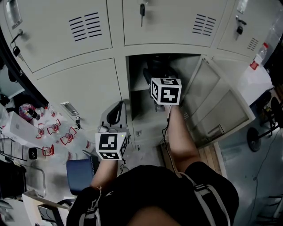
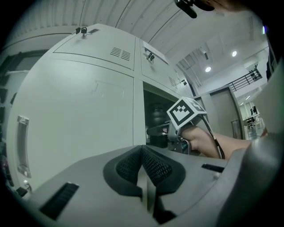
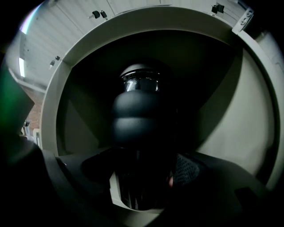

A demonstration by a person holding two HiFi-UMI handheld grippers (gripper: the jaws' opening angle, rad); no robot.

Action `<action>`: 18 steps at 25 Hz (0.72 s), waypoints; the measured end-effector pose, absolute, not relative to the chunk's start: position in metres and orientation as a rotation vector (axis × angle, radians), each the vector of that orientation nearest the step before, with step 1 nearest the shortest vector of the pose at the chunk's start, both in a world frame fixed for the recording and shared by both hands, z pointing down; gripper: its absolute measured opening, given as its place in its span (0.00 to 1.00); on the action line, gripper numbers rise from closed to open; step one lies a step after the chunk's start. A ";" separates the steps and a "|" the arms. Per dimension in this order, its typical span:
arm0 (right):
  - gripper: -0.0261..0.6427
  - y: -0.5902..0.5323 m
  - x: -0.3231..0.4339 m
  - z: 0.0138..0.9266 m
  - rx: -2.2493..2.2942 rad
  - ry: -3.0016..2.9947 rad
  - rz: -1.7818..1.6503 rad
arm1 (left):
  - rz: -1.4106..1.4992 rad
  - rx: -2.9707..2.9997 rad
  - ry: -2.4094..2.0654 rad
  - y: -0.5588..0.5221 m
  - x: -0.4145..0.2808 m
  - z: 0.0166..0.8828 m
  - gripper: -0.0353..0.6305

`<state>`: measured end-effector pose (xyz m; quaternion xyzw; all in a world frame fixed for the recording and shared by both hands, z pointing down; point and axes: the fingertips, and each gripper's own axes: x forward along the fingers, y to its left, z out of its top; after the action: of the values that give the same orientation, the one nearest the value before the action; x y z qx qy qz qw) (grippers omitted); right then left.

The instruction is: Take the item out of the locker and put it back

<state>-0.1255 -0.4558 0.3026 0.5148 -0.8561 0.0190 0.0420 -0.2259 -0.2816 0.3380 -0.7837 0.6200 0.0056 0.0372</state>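
A black bottle (image 3: 140,119) with a glossy collar stands inside the open locker (image 1: 140,99), dark in the head view (image 1: 155,66). My right gripper (image 3: 148,179) reaches into that compartment and is shut on the bottle's ribbed lower part; its marker cube (image 1: 166,90) hides the jaws from above. The left gripper view shows the same bottle (image 2: 155,120) beyond the cube (image 2: 186,111). My left gripper (image 2: 145,177) is shut with nothing in it, held low (image 1: 116,114) in front of the closed door (image 1: 84,86) left of the opening.
The locker's door (image 1: 221,106) swings open to the right. Keys (image 1: 142,11) hang in the upper doors. A table with red-labelled bottles (image 1: 55,130) and a blue chair (image 1: 79,171) stand at the left. A white box (image 1: 254,79) and a wheeled base (image 1: 256,137) are at the right.
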 end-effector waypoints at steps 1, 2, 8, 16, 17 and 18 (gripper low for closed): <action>0.62 -0.453 -0.125 0.303 1.571 -2.621 0.055 | 0.018 -2.410 1.897 -0.282 -0.225 0.338 0.07; 0.62 -0.450 -0.124 0.303 1.566 -2.620 0.051 | 0.018 -2.416 1.890 -0.282 -0.224 0.338 0.07; 0.62 -0.431 -0.115 0.303 1.538 -2.603 0.029 | 0.020 -2.452 1.838 -0.284 -0.212 0.337 0.07; 0.62 -0.413 -0.092 0.304 1.547 -2.605 0.096 | 0.012 -2.500 1.756 -0.285 -0.191 0.335 0.07; 0.62 -0.410 -0.089 0.304 1.545 -2.608 0.108 | 0.012 -2.506 1.748 -0.286 -0.189 0.334 0.07; 0.62 -0.408 -0.087 0.304 1.540 -2.612 0.121 | 0.012 -2.511 1.740 -0.286 -0.186 0.334 0.07</action>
<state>-0.0871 -0.4080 0.3039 0.5068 -0.8595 0.0399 0.0533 -0.1862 -0.2858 0.3342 -0.8212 0.5690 0.0040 0.0435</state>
